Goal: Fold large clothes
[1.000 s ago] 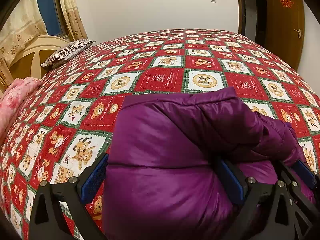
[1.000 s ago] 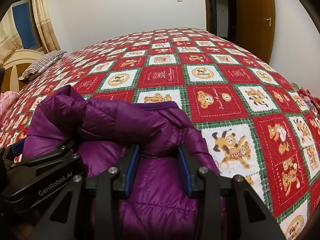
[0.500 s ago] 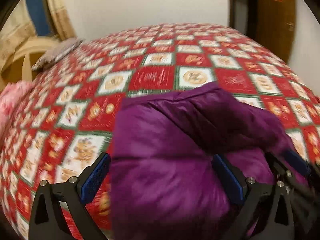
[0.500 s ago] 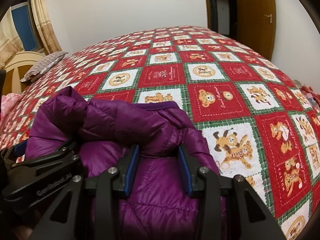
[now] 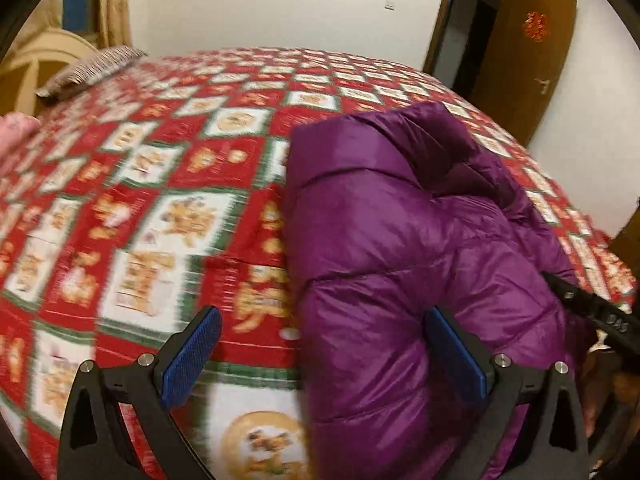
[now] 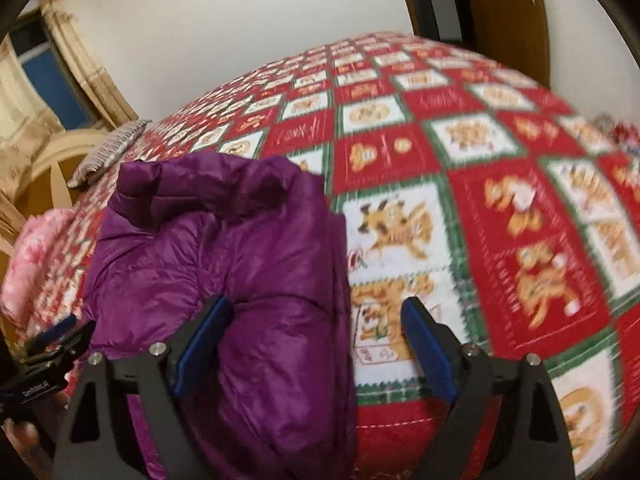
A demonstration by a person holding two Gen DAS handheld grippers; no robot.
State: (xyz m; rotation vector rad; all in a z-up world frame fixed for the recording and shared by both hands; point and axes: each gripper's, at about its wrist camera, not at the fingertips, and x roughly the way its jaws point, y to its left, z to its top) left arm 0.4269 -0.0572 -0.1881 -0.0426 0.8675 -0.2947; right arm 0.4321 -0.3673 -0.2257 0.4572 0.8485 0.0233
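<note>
Purple down jacket (image 5: 392, 264) lies folded in a bulky bundle on the bed, on the red/white/green checkered quilt (image 5: 168, 208) with cartoon animal squares. Shiny quilted fabric, horizontal stitch lines, puffy panels. Top layer is doubled over; a darker rumpled fold, sleeve or hood (cannot tell which), sits along the jacket's far edge. In the right wrist view the jacket (image 6: 240, 264) has a fairly straight folded edge on the side nearest the open quilt (image 6: 520, 208).

Left gripper (image 5: 324, 364): jaws wide apart, nothing clamped. Blue pad (image 5: 456, 360) on one finger sits against the jacket's near end; other pad is over bare quilt just beside the jacket. Jacket edge falls between the fingers, not pinched.

Right gripper (image 6: 316, 348): jaws opening, spread wide. Jacket's folded edge is between them, one pad (image 6: 204, 344) touching the fabric, the other over quilt, clear of the jacket. No squeeze visible.

Each gripper's black body shows at the edge of the other's view, on opposite sides of the jacket's near end.

Beyond the jacket: striped pillow (image 5: 88, 68) at the cream headboard (image 5: 36, 60), pink bedding (image 6: 36, 256) beside it, brown door (image 5: 520, 56) on the far wall side. Both views motion-blurred.
</note>
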